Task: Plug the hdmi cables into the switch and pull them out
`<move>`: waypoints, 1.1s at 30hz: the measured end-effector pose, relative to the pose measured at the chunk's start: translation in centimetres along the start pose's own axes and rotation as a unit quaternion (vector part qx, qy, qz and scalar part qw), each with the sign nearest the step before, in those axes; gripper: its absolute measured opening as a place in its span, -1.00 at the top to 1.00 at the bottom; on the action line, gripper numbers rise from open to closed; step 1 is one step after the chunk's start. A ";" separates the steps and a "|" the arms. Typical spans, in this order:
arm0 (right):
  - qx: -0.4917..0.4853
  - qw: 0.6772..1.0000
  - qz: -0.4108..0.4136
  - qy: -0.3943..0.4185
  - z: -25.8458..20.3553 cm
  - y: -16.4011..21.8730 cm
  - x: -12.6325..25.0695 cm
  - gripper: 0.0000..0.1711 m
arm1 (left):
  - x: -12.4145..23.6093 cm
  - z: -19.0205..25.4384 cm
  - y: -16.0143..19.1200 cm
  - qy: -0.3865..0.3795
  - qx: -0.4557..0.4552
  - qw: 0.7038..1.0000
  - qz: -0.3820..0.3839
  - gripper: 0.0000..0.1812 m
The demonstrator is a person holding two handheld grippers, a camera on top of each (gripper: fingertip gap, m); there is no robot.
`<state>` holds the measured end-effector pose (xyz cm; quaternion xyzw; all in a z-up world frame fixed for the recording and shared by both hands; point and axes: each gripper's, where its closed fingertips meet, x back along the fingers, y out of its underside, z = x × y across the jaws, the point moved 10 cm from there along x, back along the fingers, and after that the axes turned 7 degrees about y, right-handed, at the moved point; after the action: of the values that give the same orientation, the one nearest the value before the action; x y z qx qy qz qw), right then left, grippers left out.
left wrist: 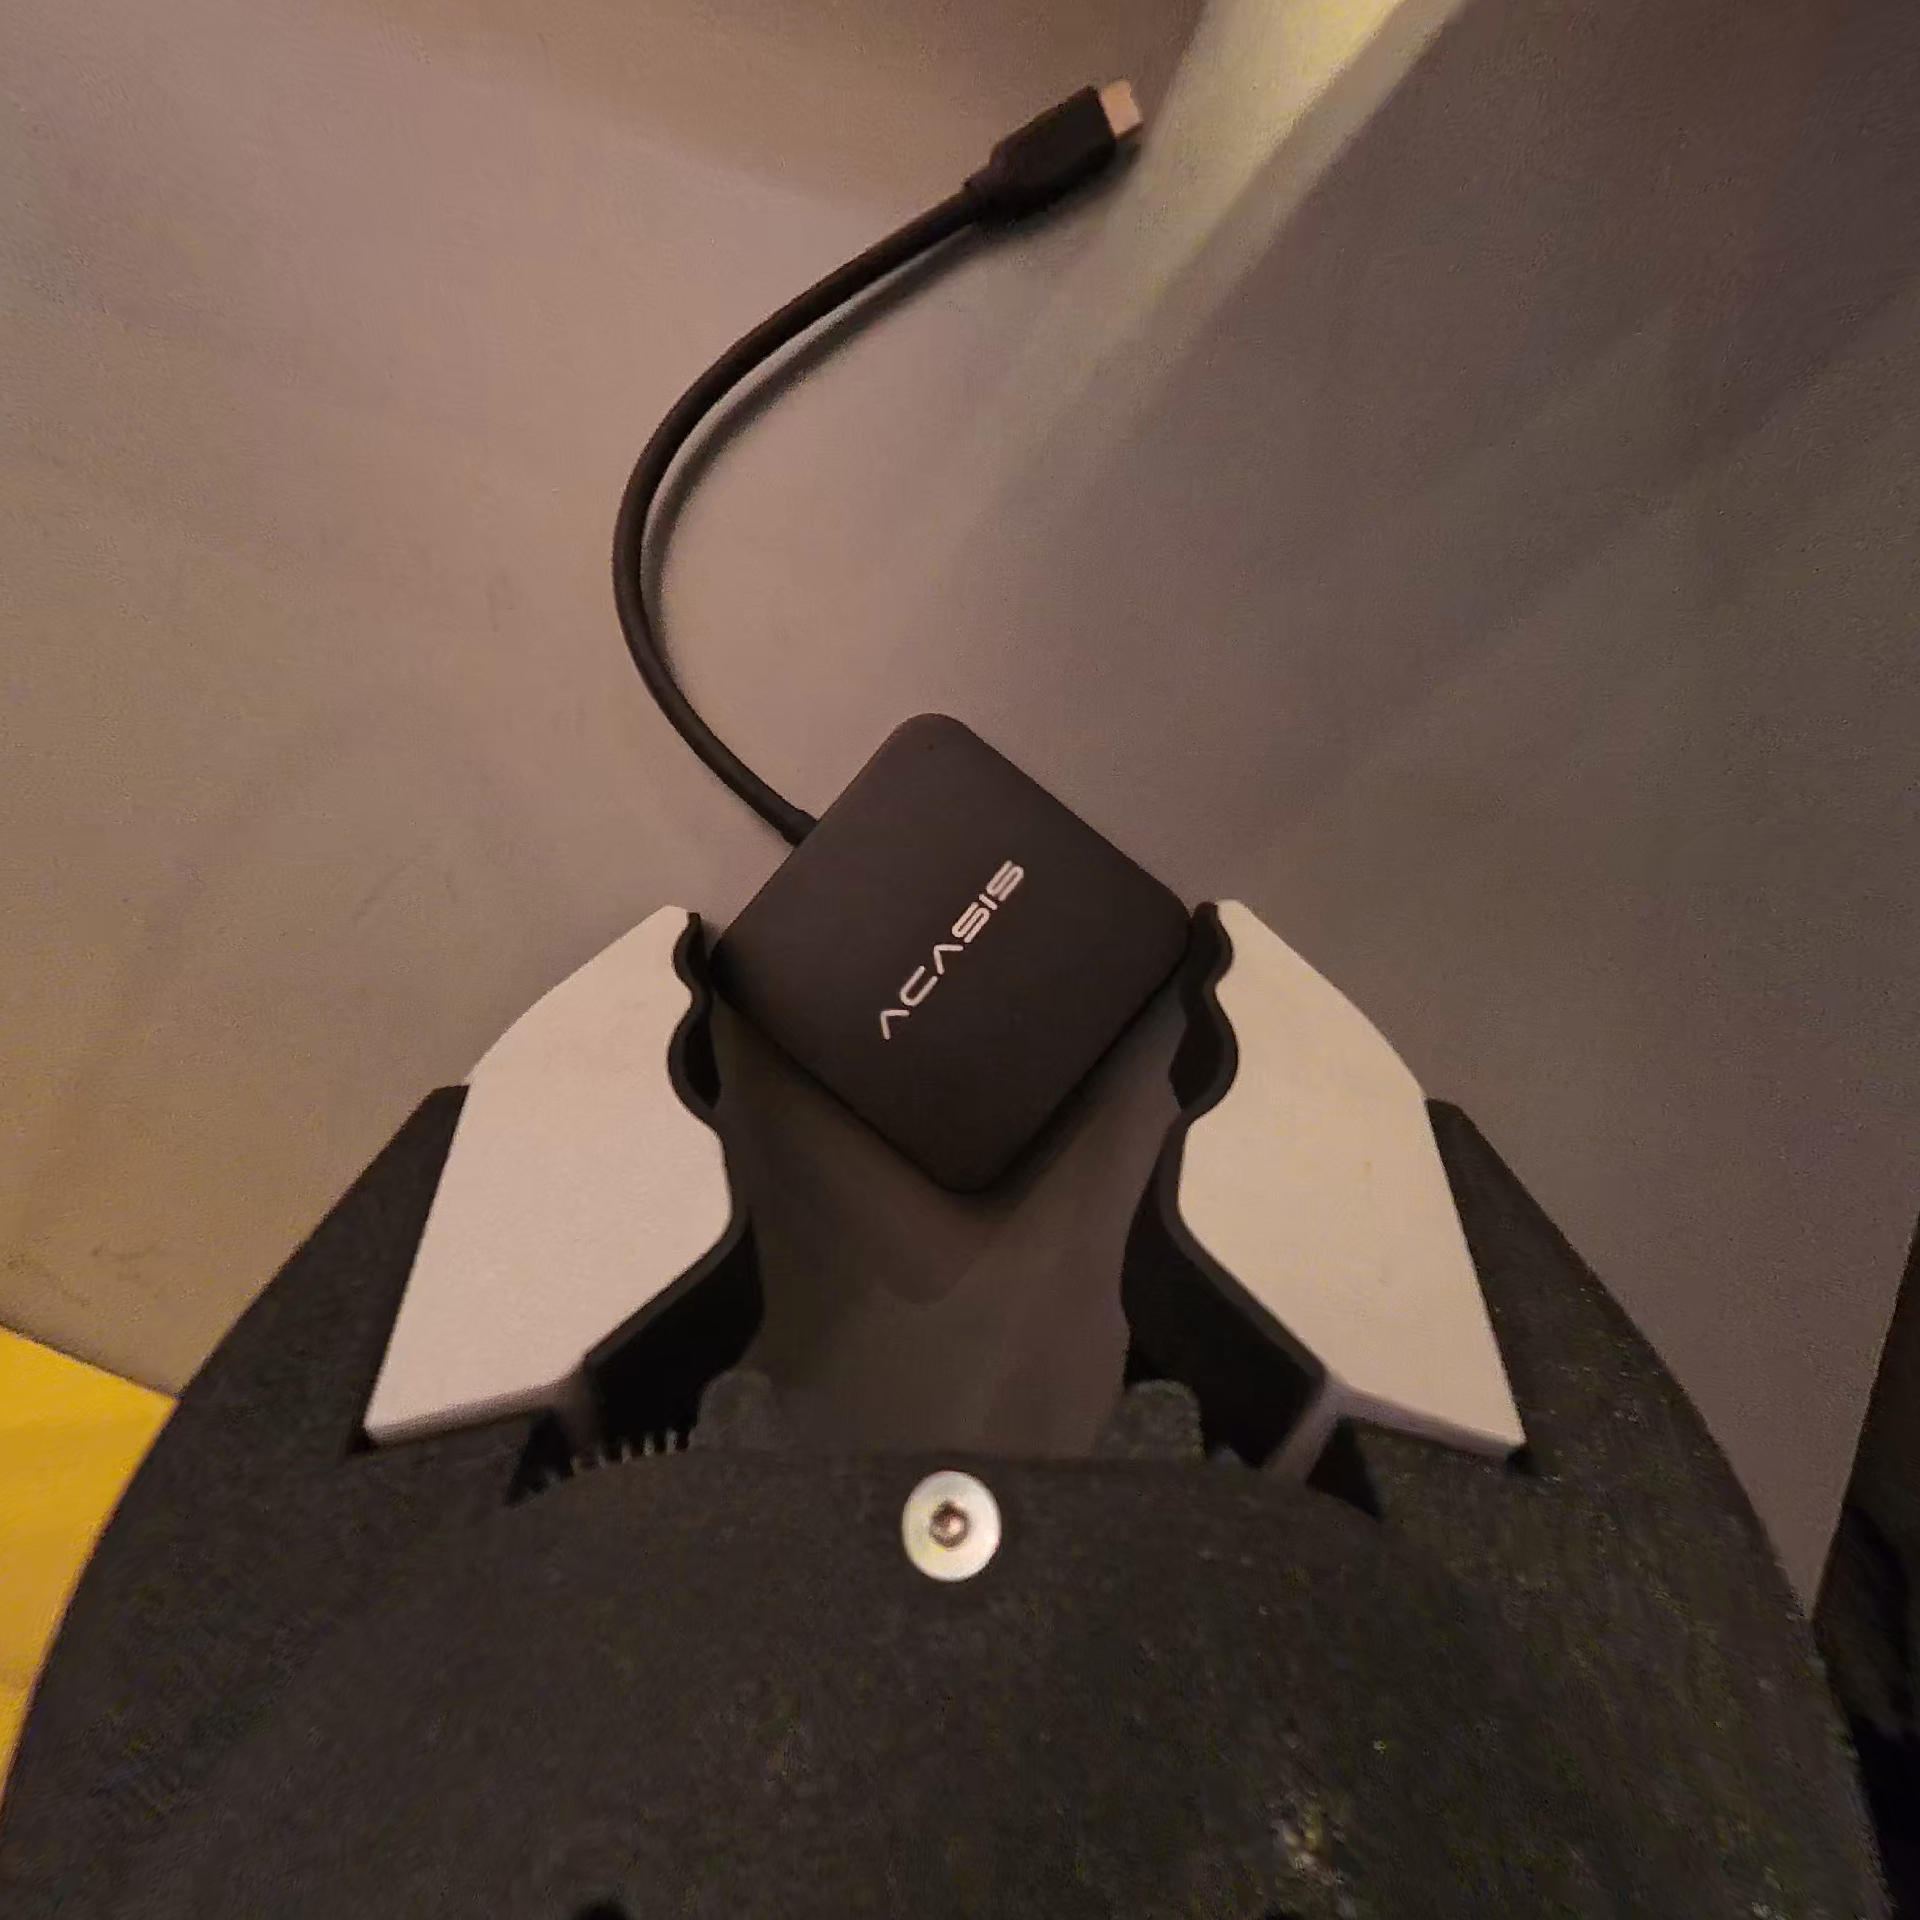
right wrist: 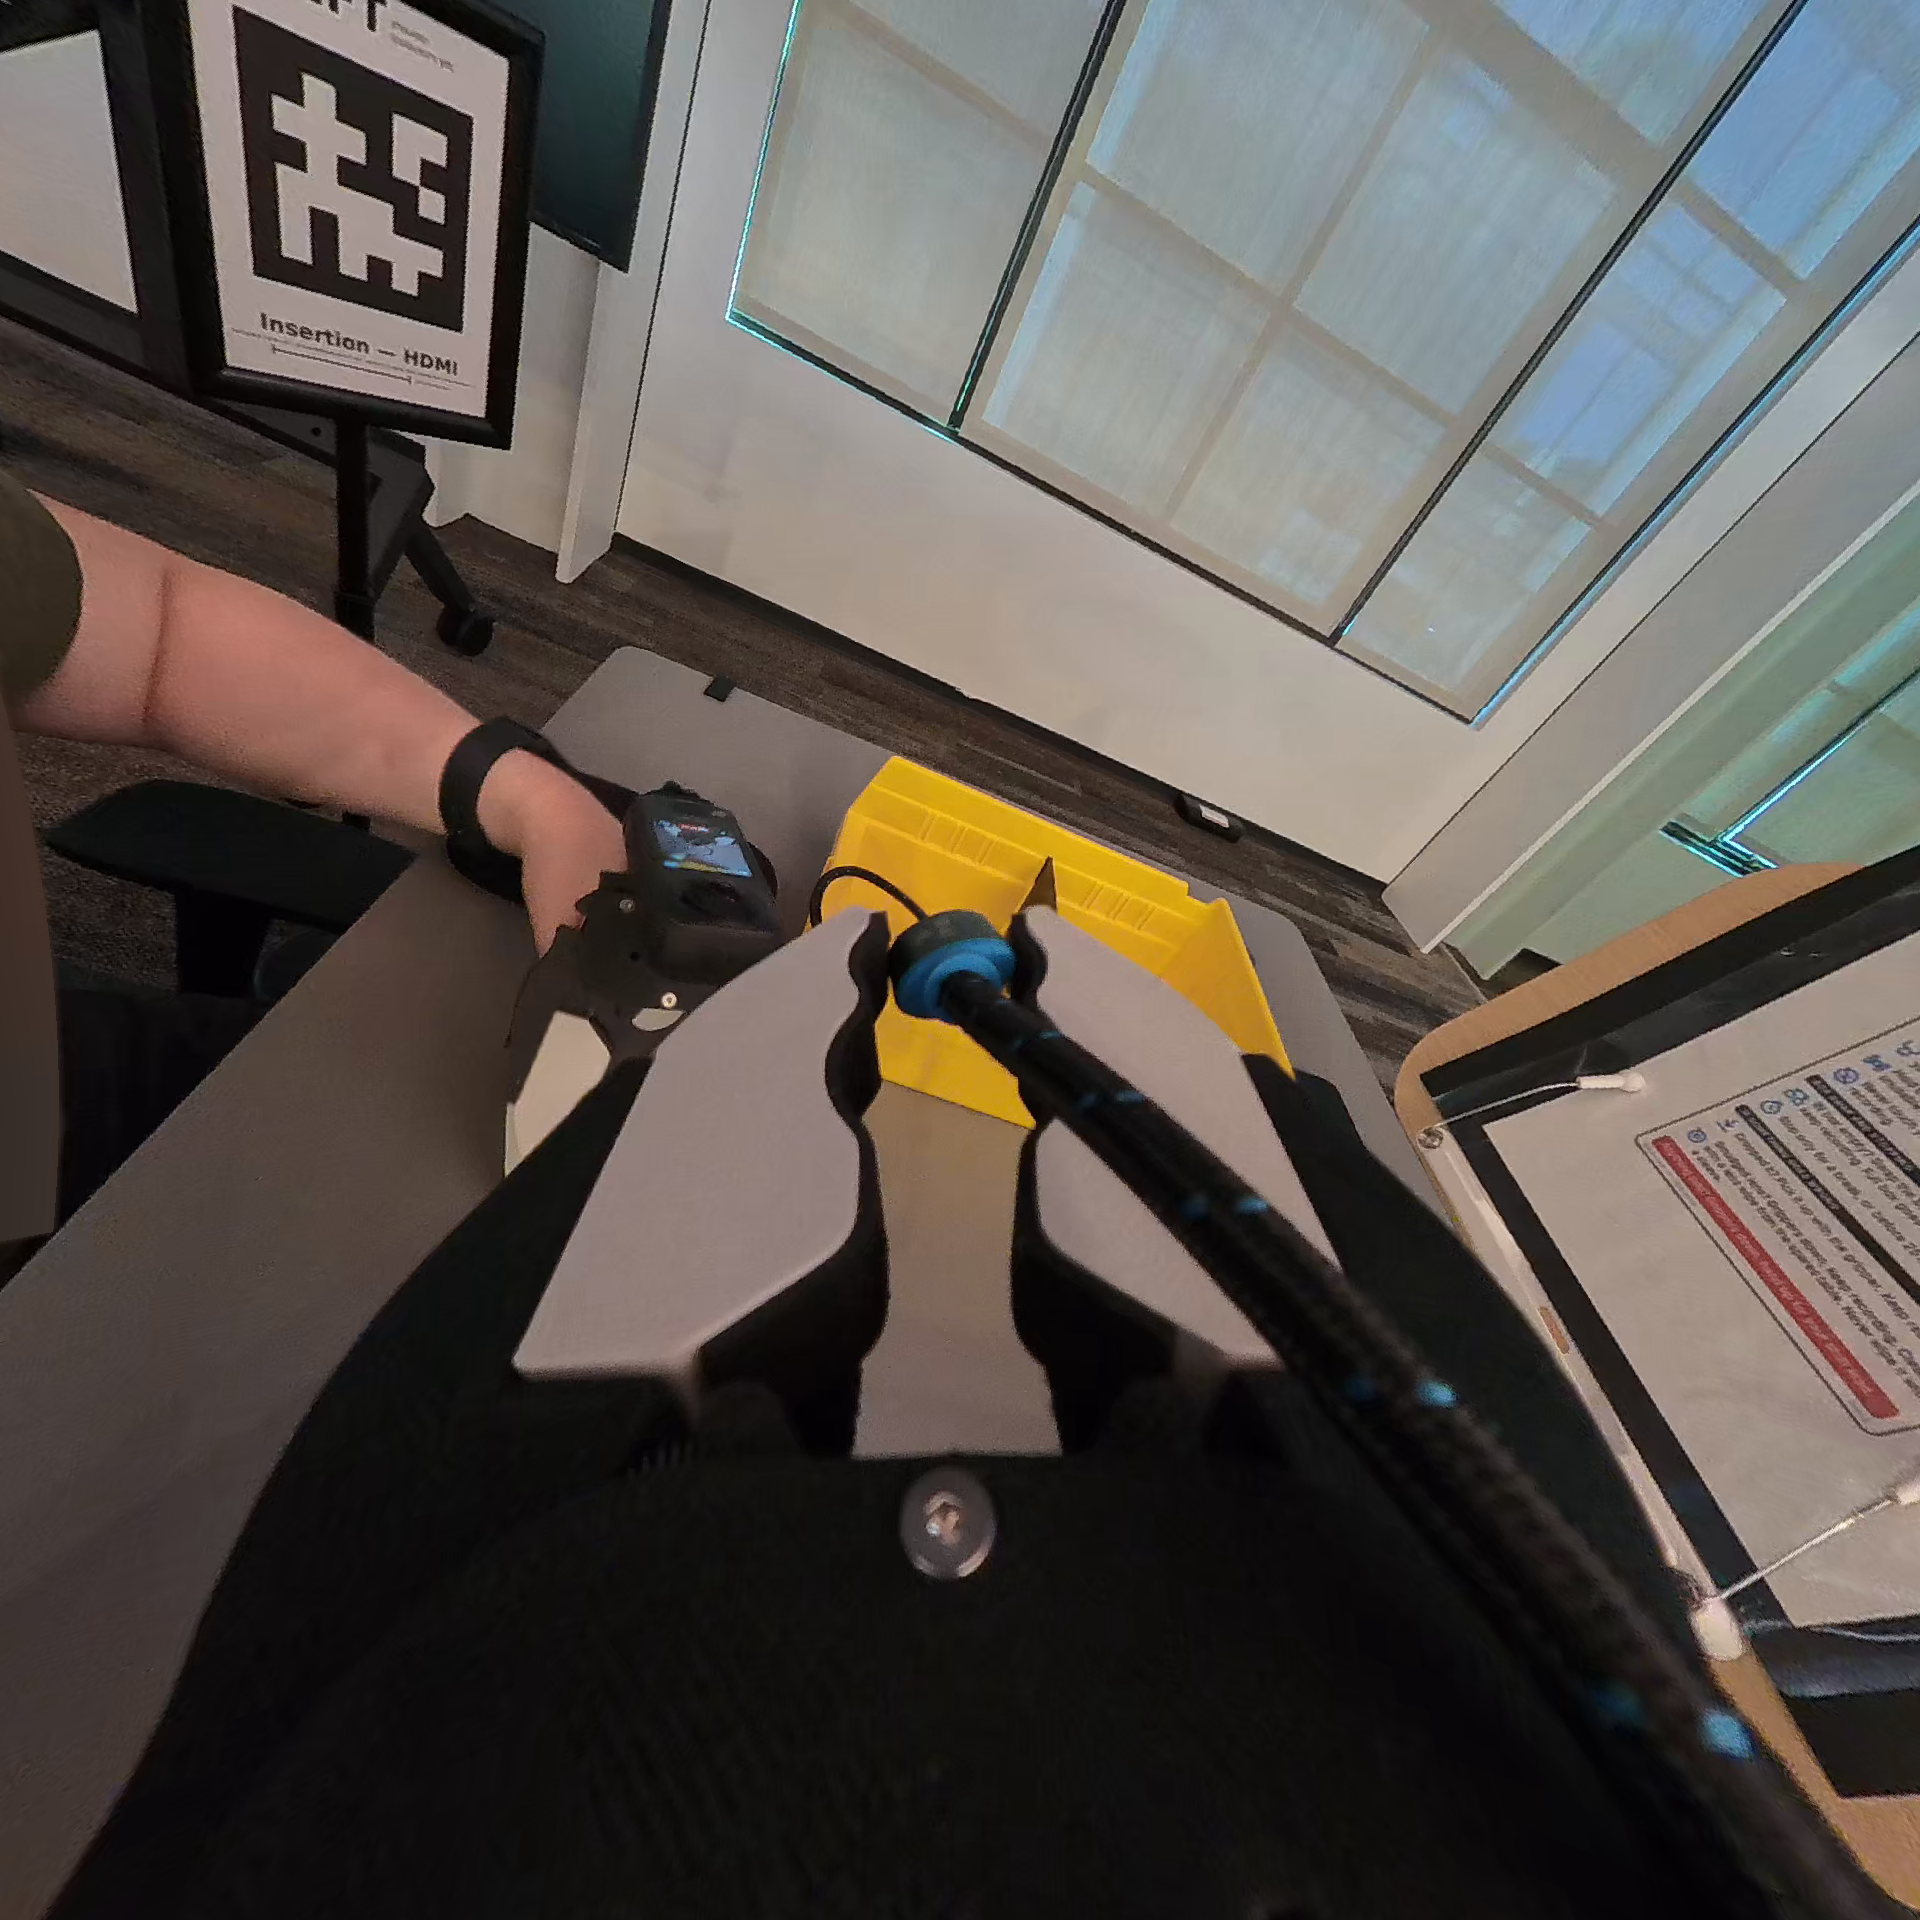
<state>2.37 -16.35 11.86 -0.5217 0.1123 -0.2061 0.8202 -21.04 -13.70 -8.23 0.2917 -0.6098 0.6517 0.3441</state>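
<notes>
In the left wrist view my left gripper (left wrist: 951, 925) is shut on the switch (left wrist: 951, 961), a small flat black square box turned corner-on between the fingers, over the grey table. Its short black lead (left wrist: 665, 520) curves away to a loose plug (left wrist: 1117, 109). In the right wrist view my right gripper (right wrist: 945, 951) is shut on the HDMI cable's plug end (right wrist: 951, 961), which has a blue collar. The braided black-and-blue cable (right wrist: 1247, 1236) trails back over the right finger. The left gripper (right wrist: 644, 956), held by a person's hand, shows at the left.
A yellow plastic bin (right wrist: 1039, 904) stands on the grey table (right wrist: 260, 1195) just beyond my right gripper. A framed marker sign on a wheeled stand (right wrist: 353, 208) is at the back left. A board with a printed sheet (right wrist: 1714, 1247) lies at the right. A yellow corner (left wrist: 62, 1475) shows lower left.
</notes>
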 end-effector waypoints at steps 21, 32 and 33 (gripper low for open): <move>0.012 1.000 -0.007 -0.005 -0.1 0.0 0.1 0.74 | 1.4 -0.4 -1.7 0.013 0.126 0.987 0.097 0.05; -0.008 1.000 -0.026 -0.006 -0.1 1.0 -0.9 0.72 | 3.6 -1.2 -2.0 0.005 0.155 0.978 0.142 0.05; -0.014 0.999 -0.032 -0.007 -0.2 1.2 -1.2 0.72 | 3.7 -1.2 -2.0 0.001 0.156 0.977 0.143 0.05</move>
<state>1.50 -15.51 10.70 -0.5375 0.0929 -0.2267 0.8069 -21.59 -12.13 -4.18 0.2511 -0.5358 0.7814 0.1981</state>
